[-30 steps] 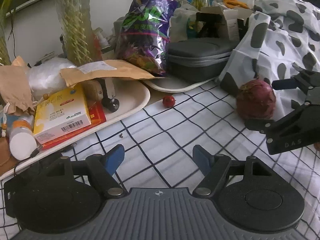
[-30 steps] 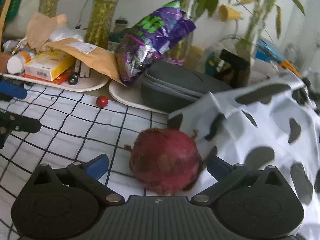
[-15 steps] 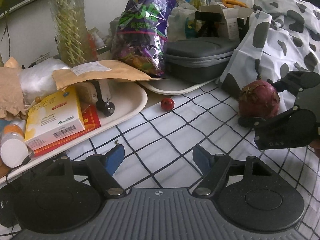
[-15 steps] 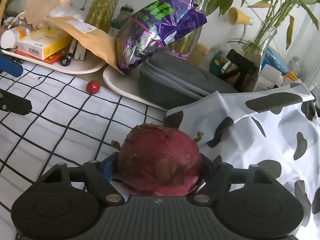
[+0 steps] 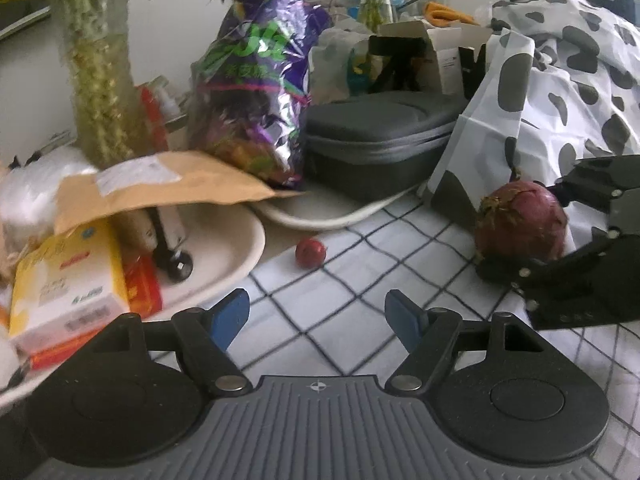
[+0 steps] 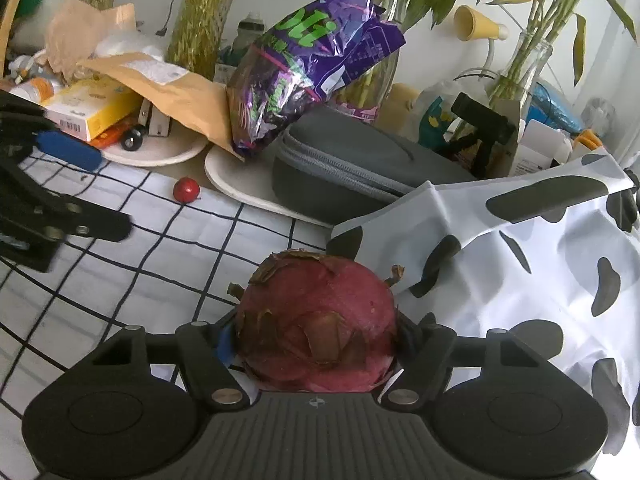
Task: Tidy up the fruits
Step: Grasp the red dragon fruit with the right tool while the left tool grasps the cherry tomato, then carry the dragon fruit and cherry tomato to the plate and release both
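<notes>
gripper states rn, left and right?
Left gripper: open, nothing between its fingers.
Right gripper: jaws closing around the dragon fruit, both fingers right against its sides.

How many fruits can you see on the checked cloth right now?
2: a dragon fruit between the right gripper's closing jaws, and a small red fruit lying free near the trays. Clutter behind may hide more.

purple snack bag (image 6: 316,60) upright | grey zip case (image 6: 352,168) beside | cow-print cloth (image 6: 540,256) right
</notes>
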Available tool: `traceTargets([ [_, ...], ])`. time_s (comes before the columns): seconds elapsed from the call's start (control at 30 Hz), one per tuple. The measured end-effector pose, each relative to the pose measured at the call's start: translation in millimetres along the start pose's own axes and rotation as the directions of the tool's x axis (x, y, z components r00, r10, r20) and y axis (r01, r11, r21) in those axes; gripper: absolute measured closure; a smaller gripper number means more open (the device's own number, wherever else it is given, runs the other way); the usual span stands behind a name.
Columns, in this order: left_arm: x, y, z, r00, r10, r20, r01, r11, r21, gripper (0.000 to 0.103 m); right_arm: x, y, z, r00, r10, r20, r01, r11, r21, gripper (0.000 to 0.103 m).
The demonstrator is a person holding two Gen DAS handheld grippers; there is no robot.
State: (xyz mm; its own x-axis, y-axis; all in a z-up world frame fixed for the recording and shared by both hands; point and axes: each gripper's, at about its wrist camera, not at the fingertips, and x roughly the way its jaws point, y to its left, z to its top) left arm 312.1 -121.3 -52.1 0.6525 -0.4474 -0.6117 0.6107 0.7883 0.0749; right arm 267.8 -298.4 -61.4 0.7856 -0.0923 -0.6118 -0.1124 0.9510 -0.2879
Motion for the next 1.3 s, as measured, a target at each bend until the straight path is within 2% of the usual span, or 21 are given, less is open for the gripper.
traceTargets([
  [0.07, 7, 0, 4, 1.0, -0.004, 0.007, 0.004, 1.0, 0.007, 0.031, -6, -3, 2, 1.0, 0.002, 0.025, -0.002, 1.0, 0.009, 0.03],
  [0.2, 21, 4, 10, 1.0, -0.018, 0.009, 0.018, 1.0, -0.006, 0.046, -20, -12, 10, 0.998, 0.007, 0.07, -0.01, 0.999, 0.041, 0.03],
  [0.3, 30, 5, 12, 1.0, -0.025, 0.01, 0.025, 1.0, -0.018, 0.051, -28, -16, 15, 0.995, 0.008, 0.1, -0.013, 0.999, 0.047, 0.03],
  [0.33, 33, 6, 12, 1.0, -0.029, 0.011, 0.029, 0.999, -0.023, 0.058, -29, -17, 17, 0.994, 0.009, 0.107, -0.014, 0.999, 0.048, 0.03],
  [0.37, 36, 6, 13, 1.0, -0.03, 0.008, 0.031, 0.999, -0.026, 0.06, -30, -17, 17, 0.994, 0.009, 0.112, -0.015, 0.999, 0.049, 0.03],
  [0.57, 50, 7, 16, 1.0, -0.015, 0.016, 0.015, 0.999, -0.036, 0.061, -34, -20, 20, 0.992, 0.014, 0.127, -0.021, 0.999, 0.05, 0.03],
  [0.63, 54, 8, 15, 1.0, -0.011, 0.009, 0.011, 0.999, -0.041, 0.075, -35, -20, 20, 0.991, 0.013, 0.13, -0.02, 0.998, 0.052, 0.03],
  [0.7, 55, 9, 14, 1.0, -0.002, 0.006, 0.002, 0.999, -0.049, 0.082, -36, -21, 19, 0.992, 0.012, 0.129, -0.019, 0.998, 0.056, 0.03],
  [0.77, 53, 11, 15, 1.0, -0.021, -0.001, 0.021, 0.998, -0.055, 0.082, -35, -22, 18, 0.992, 0.013, 0.125, -0.021, 0.998, 0.062, 0.03],
  [1.0, 30, 9, 11, 1.0, -0.01, -0.009, 0.01, 0.999, -0.036, 0.082, -39, -21, 17, 0.993, 0.02, 0.118, -0.031, 0.996, 0.085, 0.03],
  [1.3, -23, 10, 7, 1.0, 0.013, 0.001, -0.013, 0.999, -0.047, 0.082, -61, -7, 18, 0.989, 0.07, 0.129, -0.082, 0.992, 0.095, 0.03],
])
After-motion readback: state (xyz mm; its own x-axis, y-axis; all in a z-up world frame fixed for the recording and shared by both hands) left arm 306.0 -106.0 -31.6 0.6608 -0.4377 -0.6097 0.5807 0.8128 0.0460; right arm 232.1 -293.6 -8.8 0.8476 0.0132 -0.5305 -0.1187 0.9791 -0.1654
